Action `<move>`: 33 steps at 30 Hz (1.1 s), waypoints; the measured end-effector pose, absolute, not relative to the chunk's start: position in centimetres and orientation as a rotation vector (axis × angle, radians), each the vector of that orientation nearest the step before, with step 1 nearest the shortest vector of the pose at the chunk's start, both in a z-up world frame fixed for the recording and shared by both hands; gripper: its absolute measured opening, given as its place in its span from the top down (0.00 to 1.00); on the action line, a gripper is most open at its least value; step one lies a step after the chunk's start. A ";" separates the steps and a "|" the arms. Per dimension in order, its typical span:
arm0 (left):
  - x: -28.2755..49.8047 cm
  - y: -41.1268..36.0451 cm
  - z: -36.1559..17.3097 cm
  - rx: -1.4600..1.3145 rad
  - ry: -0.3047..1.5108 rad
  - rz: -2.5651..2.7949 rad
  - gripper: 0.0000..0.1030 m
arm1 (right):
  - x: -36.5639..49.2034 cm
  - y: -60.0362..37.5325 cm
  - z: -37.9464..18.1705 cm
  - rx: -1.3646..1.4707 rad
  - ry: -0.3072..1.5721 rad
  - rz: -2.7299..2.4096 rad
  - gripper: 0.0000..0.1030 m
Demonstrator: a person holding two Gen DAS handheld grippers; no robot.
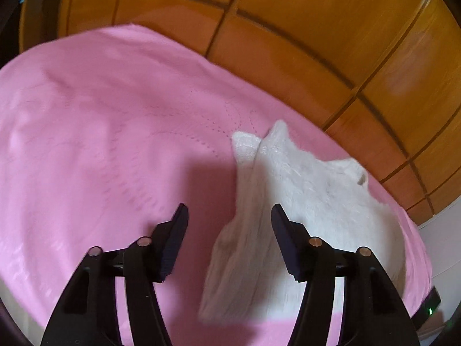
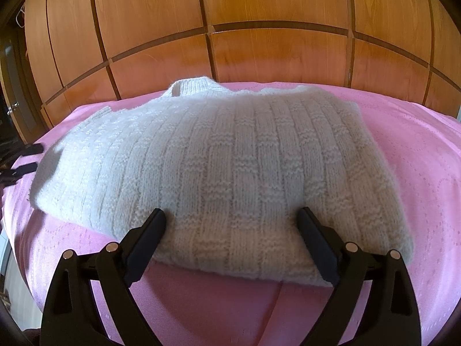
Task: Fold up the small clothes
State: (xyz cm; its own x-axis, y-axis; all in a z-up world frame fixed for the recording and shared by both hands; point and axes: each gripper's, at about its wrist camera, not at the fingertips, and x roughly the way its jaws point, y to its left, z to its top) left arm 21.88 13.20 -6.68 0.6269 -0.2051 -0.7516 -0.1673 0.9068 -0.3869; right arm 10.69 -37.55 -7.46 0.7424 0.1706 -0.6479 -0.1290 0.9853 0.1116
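Note:
A white knitted sweater (image 2: 230, 150) lies folded on a pink bedspread (image 2: 417, 158), its ribbed collar at the far side. My right gripper (image 2: 232, 212) is open, its two fingers spread wide over the sweater's near edge without pinching it. In the left wrist view the sweater (image 1: 317, 196) fills the right side of the bedspread (image 1: 100, 129). My left gripper (image 1: 229, 210) is open above the sweater's left edge, and the fabric lies loose below the gap. The left gripper (image 2: 28, 158) also shows at the far left of the right wrist view, beside the sweater.
Wooden panelled doors (image 2: 259, 14) rise behind the bed. The bedspread drops off at its far edge against the panels (image 1: 317, 43). A dark device with a green light (image 1: 430, 308) sits at the bed's lower right corner. A dark cabinet with knobs (image 2: 13, 106) stands at the left.

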 end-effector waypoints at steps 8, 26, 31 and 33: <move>22.0 10.2 -9.7 -0.224 0.953 0.192 0.77 | 10.8 -37.5 -7.6 0.062 0.709 0.174 0.07; 13.8 1.4 -2.3 -0.087 0.730 0.006 0.37 | 10.8 -37.3 -7.5 0.058 0.712 0.179 0.06; 13.0 -1.1 -2.1 -0.051 0.734 -0.043 0.37 | 10.7 -37.2 -7.3 0.053 0.716 0.177 0.06; 12.9 -1.9 -2.4 -0.034 0.742 -0.057 0.37 | 10.7 -37.3 -7.1 0.052 0.726 0.188 0.06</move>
